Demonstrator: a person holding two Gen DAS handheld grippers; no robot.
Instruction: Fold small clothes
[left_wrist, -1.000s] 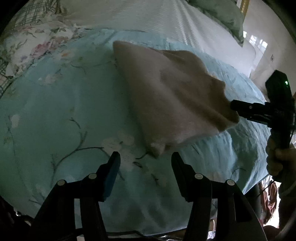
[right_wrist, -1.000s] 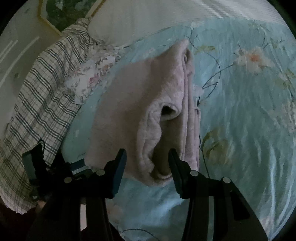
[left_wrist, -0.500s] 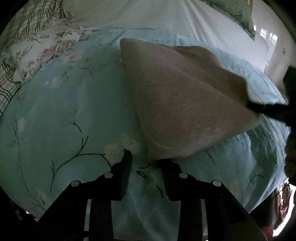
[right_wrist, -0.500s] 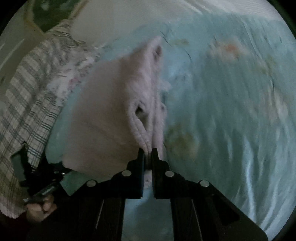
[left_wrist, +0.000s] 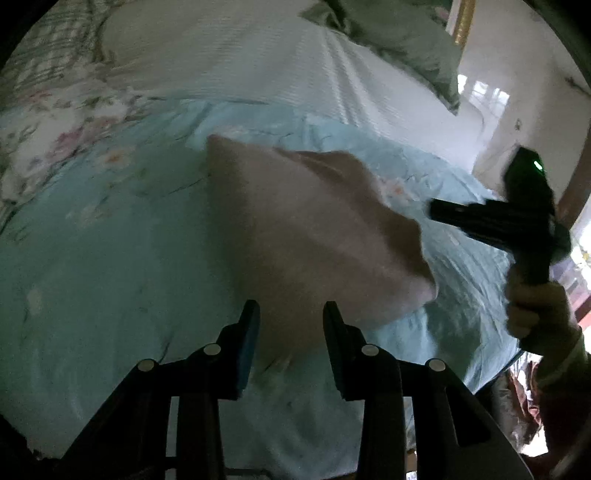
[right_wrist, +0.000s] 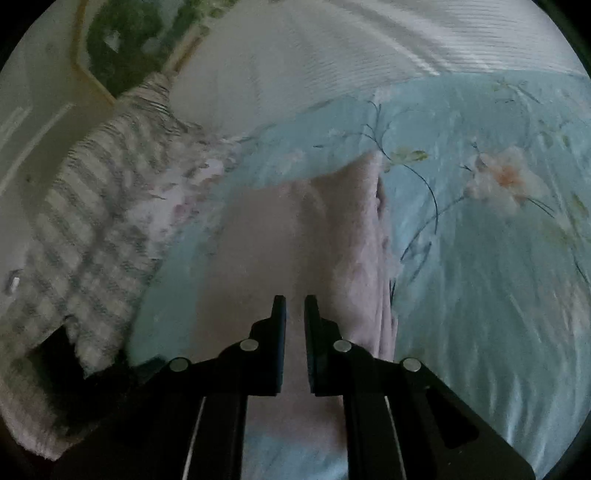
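1. Left wrist view: the left hand-held gripper (left_wrist: 290, 314) has its jaws spread apart, holding nothing. The pink garment (left_wrist: 306, 236) lies on the bed (left_wrist: 92, 258) straight ahead; its near edge sits between and just beyond the fingertips. Its long axis runs from near the gripper away and slightly left. The right hand-held gripper (left_wrist: 436, 212) hangs off to the right, just beside the garment's right-hand corner and apart from it here.

2. Right wrist view: the right hand-held gripper (right_wrist: 294, 306) has its jaws drawn nearly together with a narrow gap. The pink garment (right_wrist: 295, 240) fills the space directly ahead and beneath, but I cannot tell whether cloth is pinched. Its folded edge runs lengthwise away on the right side.

3. Judgement: the left hand-held gripper seems nearer the free near edge.
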